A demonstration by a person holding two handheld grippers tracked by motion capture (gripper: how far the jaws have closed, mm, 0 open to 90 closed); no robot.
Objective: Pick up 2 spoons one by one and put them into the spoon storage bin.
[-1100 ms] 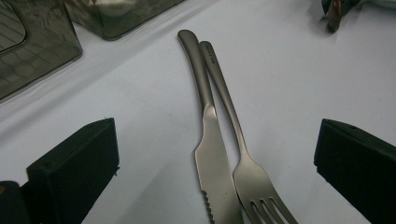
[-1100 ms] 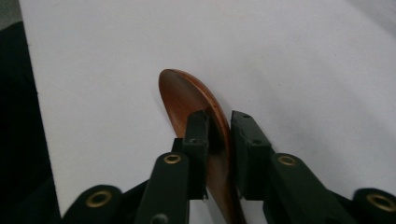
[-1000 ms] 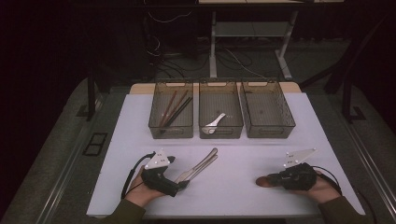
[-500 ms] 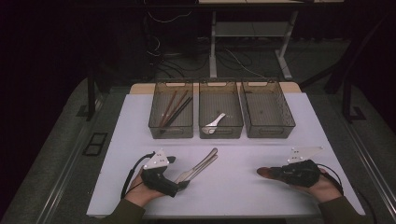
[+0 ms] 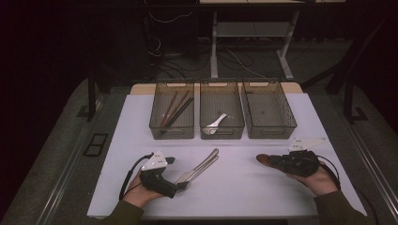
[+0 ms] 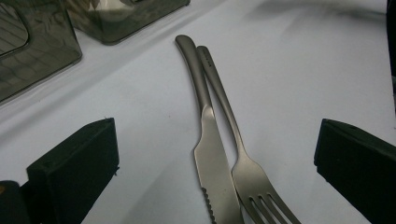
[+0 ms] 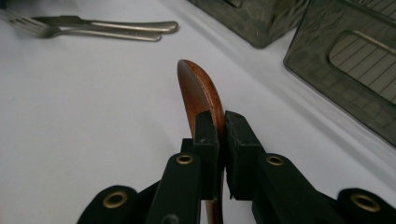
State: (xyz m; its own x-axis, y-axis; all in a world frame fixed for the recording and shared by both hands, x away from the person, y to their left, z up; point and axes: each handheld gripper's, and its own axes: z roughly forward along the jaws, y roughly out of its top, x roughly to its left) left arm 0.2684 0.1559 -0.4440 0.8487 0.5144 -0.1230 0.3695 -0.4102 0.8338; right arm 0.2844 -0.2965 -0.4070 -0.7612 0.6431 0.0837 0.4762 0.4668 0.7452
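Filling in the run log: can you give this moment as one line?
left claw: open, over knife and fork | right claw: shut on wooden spoon | bins: chopsticks, white spoon

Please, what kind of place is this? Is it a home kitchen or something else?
Probably a lab or workshop bench, not a kitchen: a white table with three grey bins for sorting cutlery, bare cables on the dark floor behind, and a person working with a hand-held left gripper and right gripper.
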